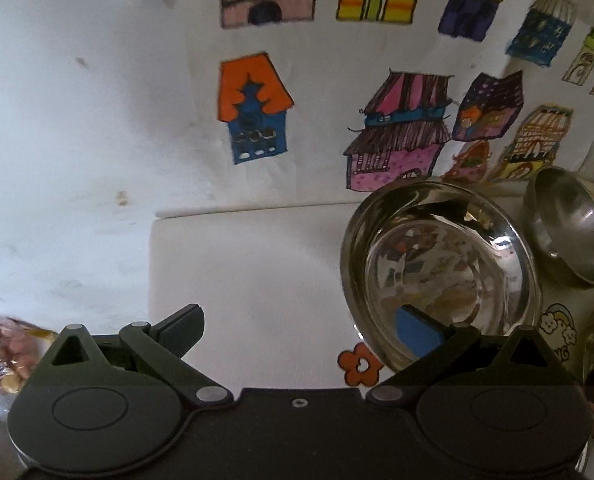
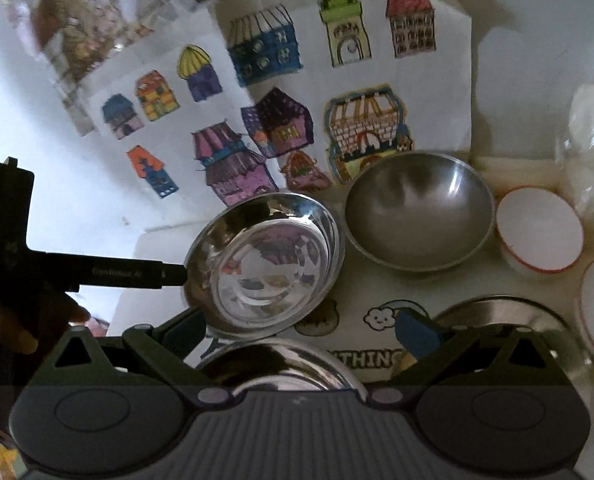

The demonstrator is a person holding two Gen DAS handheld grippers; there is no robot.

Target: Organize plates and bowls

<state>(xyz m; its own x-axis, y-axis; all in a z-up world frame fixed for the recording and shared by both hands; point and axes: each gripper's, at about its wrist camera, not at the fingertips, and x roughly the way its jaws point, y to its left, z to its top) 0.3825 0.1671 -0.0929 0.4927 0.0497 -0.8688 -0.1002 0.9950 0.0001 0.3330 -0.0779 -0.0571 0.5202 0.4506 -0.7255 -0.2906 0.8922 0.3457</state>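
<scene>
A shiny steel bowl (image 1: 437,264) (image 2: 265,268) sits tilted on the white table. My left gripper (image 1: 301,328) is open; its right finger with the blue pad (image 1: 415,332) reaches over the bowl's near rim. In the right wrist view the left gripper (image 2: 169,274) touches the bowl's left rim. My right gripper (image 2: 301,332) is open and empty above another shiny steel bowl (image 2: 281,364). A matte steel bowl (image 2: 419,210) (image 1: 569,228) stands behind, with two white red-rimmed bowls (image 2: 539,234) to its right.
Paper sheets with coloured house drawings (image 1: 397,140) lean at the back. A steel dish (image 2: 505,320) lies at the right under my right finger. A plastic bag (image 2: 593,148) sits at the far right, and a snack packet (image 1: 5,352) at the left.
</scene>
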